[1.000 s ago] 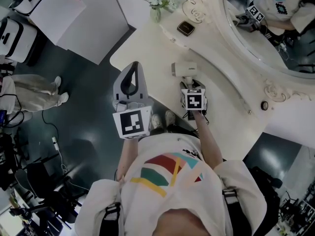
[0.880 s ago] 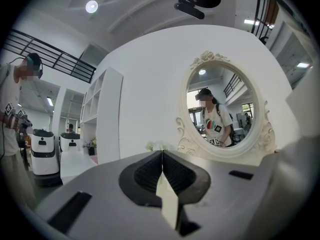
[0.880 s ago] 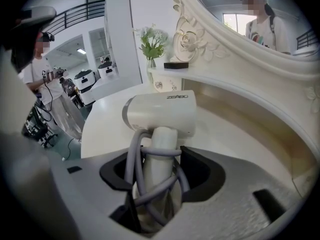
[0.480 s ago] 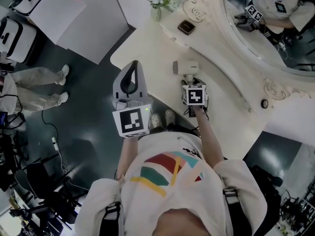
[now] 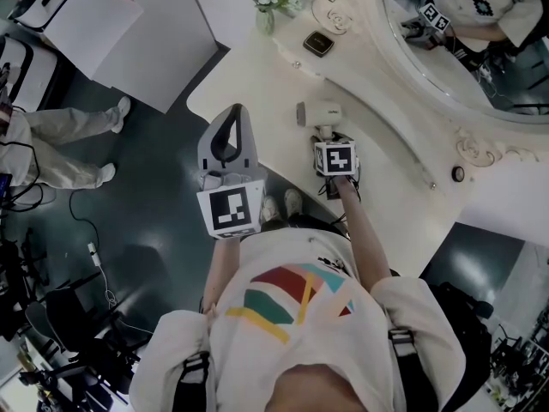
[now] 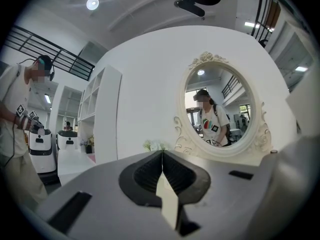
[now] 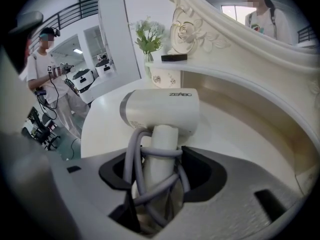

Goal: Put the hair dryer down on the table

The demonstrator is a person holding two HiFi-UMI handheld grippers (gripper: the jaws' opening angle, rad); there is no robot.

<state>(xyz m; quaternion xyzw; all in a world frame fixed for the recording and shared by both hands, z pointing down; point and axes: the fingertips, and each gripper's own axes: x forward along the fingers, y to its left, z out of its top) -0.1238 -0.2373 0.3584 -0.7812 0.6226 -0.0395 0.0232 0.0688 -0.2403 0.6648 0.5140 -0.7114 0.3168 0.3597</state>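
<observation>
The hair dryer (image 5: 319, 112) is down at the near edge of the white table (image 5: 249, 75), its barrel lying crosswise below the big oval mirror (image 5: 463, 50) and its handle pointing back at the person. Compared with the head views a moment ago, it sits in the same spot on the table, and the right gripper (image 5: 328, 137) has not shifted either. So the carrying looks finished.

What has changed is the grip: the right gripper's jaws have just been opening. In the right gripper view the handle, with the grey cord (image 7: 137, 154) wound round it, stands upright between the jaws, which look to be touching the cord on both sides. It is a loosening hold, not a clean release yet.

The left gripper (image 5: 232, 114) hangs off the table edge over the dark floor, jaws pressed together on nothing, taking no part.

The set-down itself seems done. What remains, by the look of it, is spreading the jaws wider and drawing straight back, taking care that the cord loops do not snag and drag the dryer along.
</observation>
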